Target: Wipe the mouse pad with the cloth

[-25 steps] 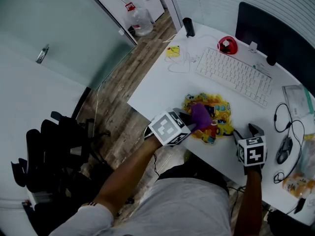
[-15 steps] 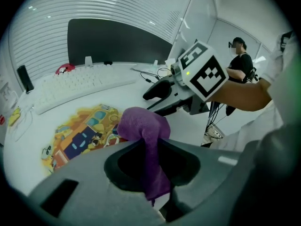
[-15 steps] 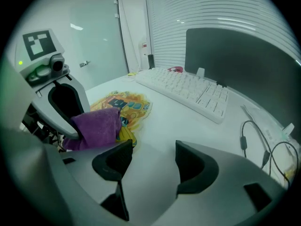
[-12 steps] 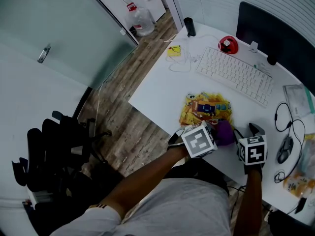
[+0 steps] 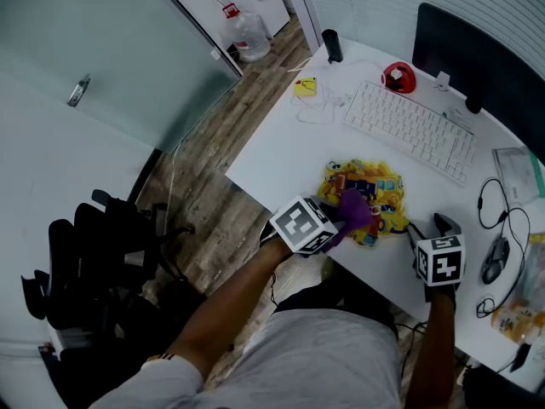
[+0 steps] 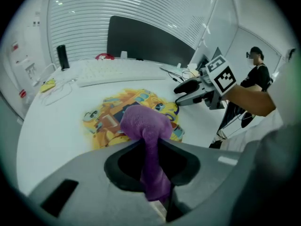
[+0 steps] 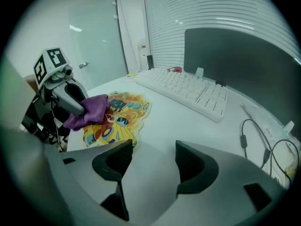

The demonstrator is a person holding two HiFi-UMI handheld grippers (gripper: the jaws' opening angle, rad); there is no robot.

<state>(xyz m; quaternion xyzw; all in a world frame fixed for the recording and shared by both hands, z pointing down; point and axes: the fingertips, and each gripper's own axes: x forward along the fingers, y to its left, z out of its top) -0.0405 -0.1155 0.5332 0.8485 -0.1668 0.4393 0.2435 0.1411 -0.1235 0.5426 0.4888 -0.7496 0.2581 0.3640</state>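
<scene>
A yellow cartoon-printed mouse pad [image 5: 368, 183] lies on the white desk [image 5: 281, 156] near its front edge. My left gripper [image 5: 339, 214] is shut on a purple cloth [image 5: 354, 209], and the bunched end presses on the pad's near part. In the left gripper view the cloth [image 6: 144, 125] runs between the shut jaws, with the pad [image 6: 104, 122] behind it. My right gripper [image 5: 423, 228] rests open just right of the pad with nothing in it. In the right gripper view [image 7: 153, 160] its left jaw stands beside the pad [image 7: 120, 108], with the cloth [image 7: 92, 108] further left.
A white keyboard [image 5: 410, 128] lies behind the pad, in front of a dark monitor [image 5: 477, 62]. A mouse [image 5: 493, 261] and cables [image 5: 498, 211] are at the right. A red object [image 5: 397, 77] and a black cylinder [image 5: 332, 46] stand at the back. A black chair [image 5: 85, 267] sits on the floor, left.
My left gripper has dragged the cloth from the pad's near right corner back left across the pad, close to where it was a second ago. The right gripper has stayed put.
</scene>
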